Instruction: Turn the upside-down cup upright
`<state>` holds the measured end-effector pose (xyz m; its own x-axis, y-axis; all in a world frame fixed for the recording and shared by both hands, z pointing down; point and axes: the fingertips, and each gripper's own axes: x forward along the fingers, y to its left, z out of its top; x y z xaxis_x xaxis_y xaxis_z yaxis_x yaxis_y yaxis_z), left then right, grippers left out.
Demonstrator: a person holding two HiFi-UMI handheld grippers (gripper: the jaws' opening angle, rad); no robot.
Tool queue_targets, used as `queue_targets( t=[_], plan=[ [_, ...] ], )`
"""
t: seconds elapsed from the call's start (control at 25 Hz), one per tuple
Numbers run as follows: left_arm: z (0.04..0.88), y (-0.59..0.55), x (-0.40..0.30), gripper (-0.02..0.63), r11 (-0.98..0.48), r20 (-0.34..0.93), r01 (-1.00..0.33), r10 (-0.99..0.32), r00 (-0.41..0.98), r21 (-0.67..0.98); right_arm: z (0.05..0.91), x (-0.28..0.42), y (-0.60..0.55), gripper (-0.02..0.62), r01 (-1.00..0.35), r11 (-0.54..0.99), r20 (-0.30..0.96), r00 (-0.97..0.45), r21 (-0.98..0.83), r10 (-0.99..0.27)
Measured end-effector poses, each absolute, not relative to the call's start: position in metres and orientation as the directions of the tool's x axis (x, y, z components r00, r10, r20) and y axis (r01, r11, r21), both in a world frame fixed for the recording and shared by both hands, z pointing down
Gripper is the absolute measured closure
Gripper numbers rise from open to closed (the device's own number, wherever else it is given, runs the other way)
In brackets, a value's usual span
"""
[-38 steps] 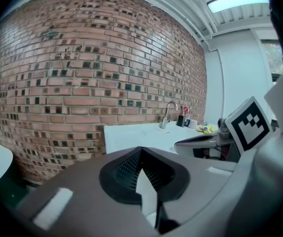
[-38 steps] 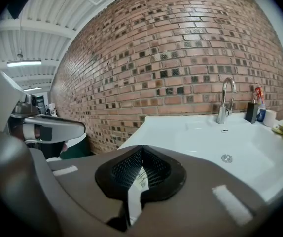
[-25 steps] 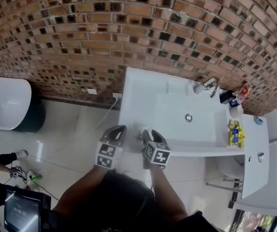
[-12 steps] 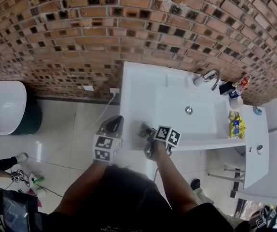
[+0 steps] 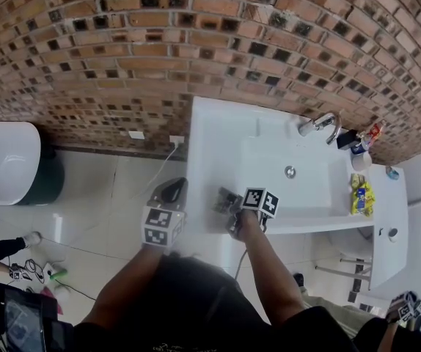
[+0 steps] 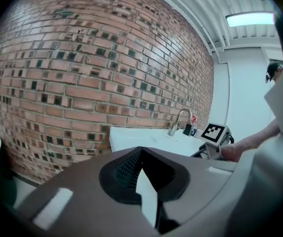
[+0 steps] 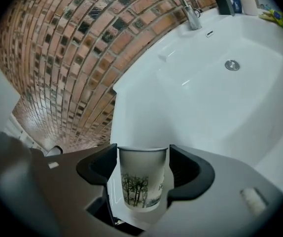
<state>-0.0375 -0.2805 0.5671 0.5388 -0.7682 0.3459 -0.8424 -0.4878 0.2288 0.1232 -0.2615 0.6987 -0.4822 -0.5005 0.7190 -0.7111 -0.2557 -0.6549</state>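
Right gripper view: right gripper [image 7: 144,166] is opening around the upright paper cup [image 7: 141,184]; probably light and crushable, so gripping mid-wall, gently.

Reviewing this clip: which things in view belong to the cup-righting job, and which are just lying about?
Part of the job:
- paper cup, rim up, between the opening jaws of the right tool
- white sink counter

Just lying about:
- tap
- yellow packet
- toiletries beside the tap
- left tool, shut with nothing in it, off to the side
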Motion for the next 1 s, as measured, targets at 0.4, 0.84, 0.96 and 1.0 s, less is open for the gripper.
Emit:
queue_targets(
  t=[0.4, 0.84, 0.96, 1.0],
  plan=[
    [0.571, -0.286, -0.038, 0.612, -0.489, 0.348, -0.839, -0.764, 0.543, 0.238, 0.698, 0.118, -0.264, 0.273, -0.662, -0.283, 0.699, -0.527, -0.694, -0.483],
    [0.578, -0.283, -0.047, 0.612, -0.479, 0.363, -0.849, -0.767, 0.529, 0.225, 0.681, 0.116, -0.264, 0.275, -0.704, -0.196, 0.674, -0.503, -0.683, -0.541],
    [0.578, -0.282, -0.047, 0.612, -0.479, 0.363, -0.850, -0.768, 0.527, 0.219, 0.668, 0.118, -0.270, 0.275, -0.739, -0.131, 0.648, -0.474, -0.661, -0.596],
    [0.578, -0.282, -0.047, 0.612, -0.479, 0.364, -0.850, -0.768, 0.527, 0.219, 0.664, 0.119, -0.273, 0.275, -0.760, -0.104, 0.641, -0.458, -0.642, -0.616]
  ],
)
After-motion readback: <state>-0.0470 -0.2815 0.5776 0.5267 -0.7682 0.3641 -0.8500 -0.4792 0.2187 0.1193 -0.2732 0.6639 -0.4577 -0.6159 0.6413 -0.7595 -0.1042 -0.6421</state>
